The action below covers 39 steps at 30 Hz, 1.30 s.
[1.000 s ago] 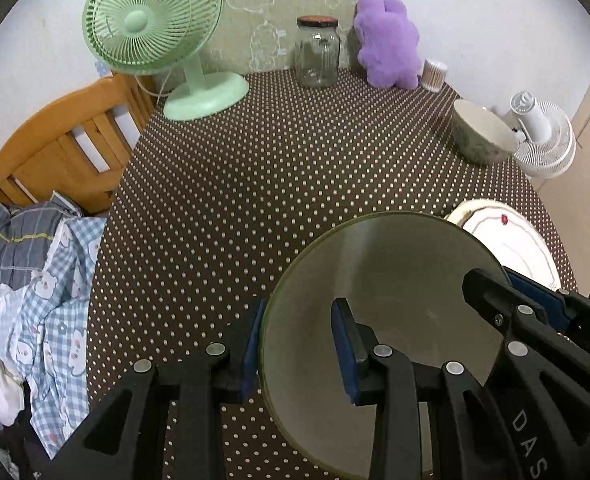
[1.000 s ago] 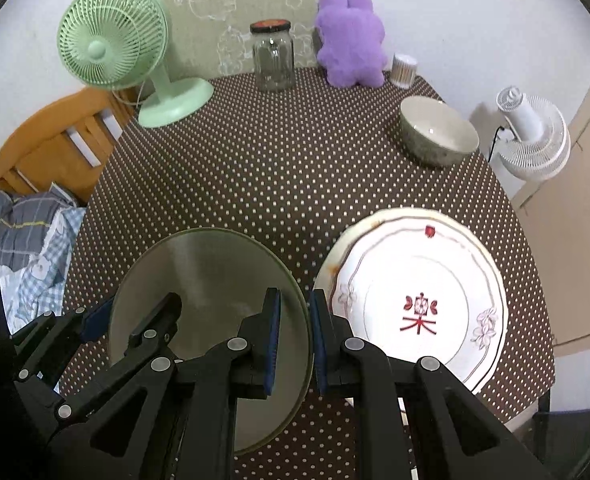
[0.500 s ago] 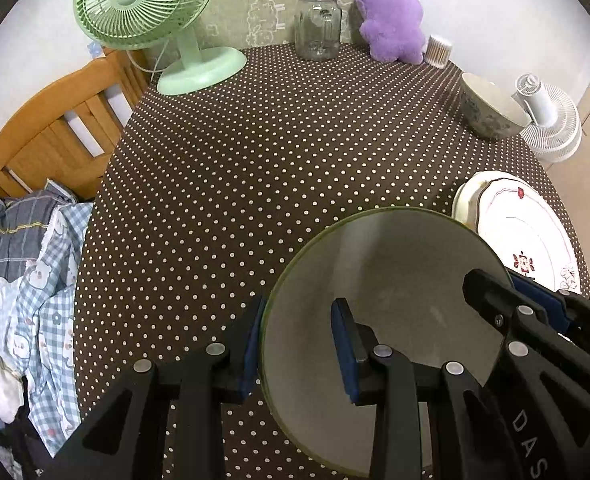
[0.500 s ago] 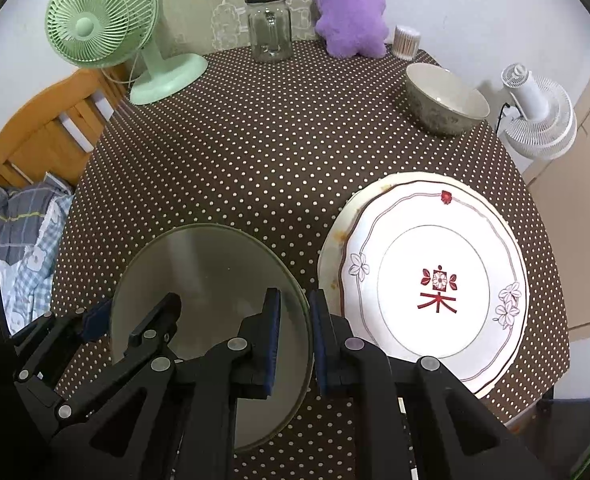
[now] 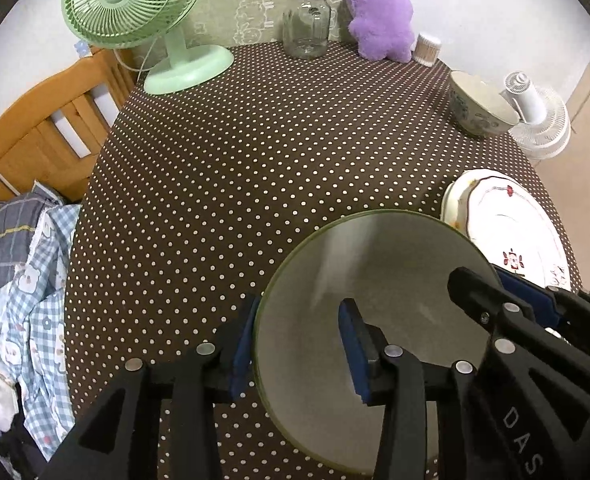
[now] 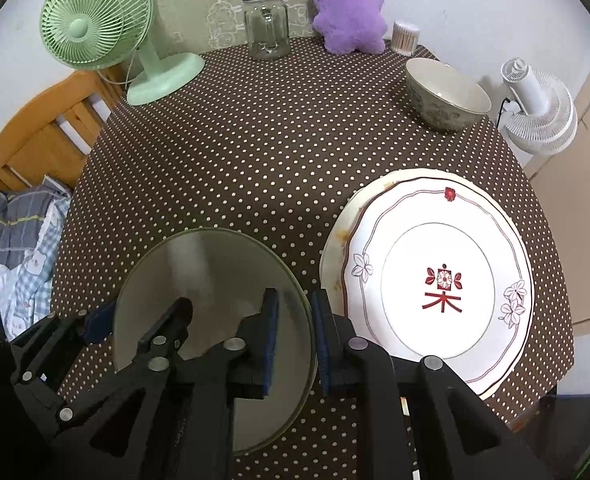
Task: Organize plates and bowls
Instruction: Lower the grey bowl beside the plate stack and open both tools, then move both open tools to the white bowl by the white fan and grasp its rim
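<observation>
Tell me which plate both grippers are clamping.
The plain grey-green plate: the left gripper and right gripper each straddle its rim. The white flower-patterned plate lies untouched beside it.

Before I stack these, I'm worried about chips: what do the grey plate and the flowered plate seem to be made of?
Grey plate: probably matte-glazed ceramic or frosted glass; dull, flat surface, thin greenish rim. Flowered plate: likely glossy glazed porcelain; bright white sheen, printed red motif. Both look chip-prone.
</observation>
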Tool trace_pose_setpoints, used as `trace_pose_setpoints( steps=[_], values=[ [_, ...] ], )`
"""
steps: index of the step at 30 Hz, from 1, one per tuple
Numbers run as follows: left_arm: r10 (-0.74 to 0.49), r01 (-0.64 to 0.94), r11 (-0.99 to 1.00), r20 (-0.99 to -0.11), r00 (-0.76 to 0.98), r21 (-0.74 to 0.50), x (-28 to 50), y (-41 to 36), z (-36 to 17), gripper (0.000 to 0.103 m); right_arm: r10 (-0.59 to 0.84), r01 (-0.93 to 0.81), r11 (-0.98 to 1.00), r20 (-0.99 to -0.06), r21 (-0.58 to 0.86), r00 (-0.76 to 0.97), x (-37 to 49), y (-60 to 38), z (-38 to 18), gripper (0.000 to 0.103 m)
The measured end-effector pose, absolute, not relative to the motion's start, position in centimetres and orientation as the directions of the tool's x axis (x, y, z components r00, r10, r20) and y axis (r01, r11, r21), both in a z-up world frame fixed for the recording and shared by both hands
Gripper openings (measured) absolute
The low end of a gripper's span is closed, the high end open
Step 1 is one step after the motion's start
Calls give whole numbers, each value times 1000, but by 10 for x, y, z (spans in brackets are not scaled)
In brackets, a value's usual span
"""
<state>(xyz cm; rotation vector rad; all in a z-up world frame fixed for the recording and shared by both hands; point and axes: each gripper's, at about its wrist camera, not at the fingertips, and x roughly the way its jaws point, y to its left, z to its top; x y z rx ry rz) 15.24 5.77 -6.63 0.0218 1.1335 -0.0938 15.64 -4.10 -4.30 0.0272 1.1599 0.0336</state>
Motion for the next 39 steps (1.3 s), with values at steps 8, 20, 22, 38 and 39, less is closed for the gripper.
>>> trace_pose_setpoints(
  steps=[8, 20, 22, 38, 39],
  values=[
    [-91, 121, 992, -856, 508, -33, 149, 62, -21, 79, 31, 14, 999, -860, 44, 509, 148, -41, -1, 72],
    [-70, 97, 995, -808, 586, -16, 162, 31, 19, 81, 43, -5, 999, -808, 49, 588, 162, -70, 43, 73],
    [-69, 88, 996, -805, 589, -20, 167, 23, 21, 82, 53, -14, 998, -804, 56, 592, 169, -81, 46, 73],
    [7, -20, 1000, -777, 629, -7, 244, -83, 35, 81, 87, -93, 995, -781, 37, 618, 257, -187, 64, 73],
    [11, -22, 1000, -776, 630, -3, 250, -89, 35, 81, 86, -93, 995, -781, 36, 618, 264, -194, 64, 73]
  ],
)
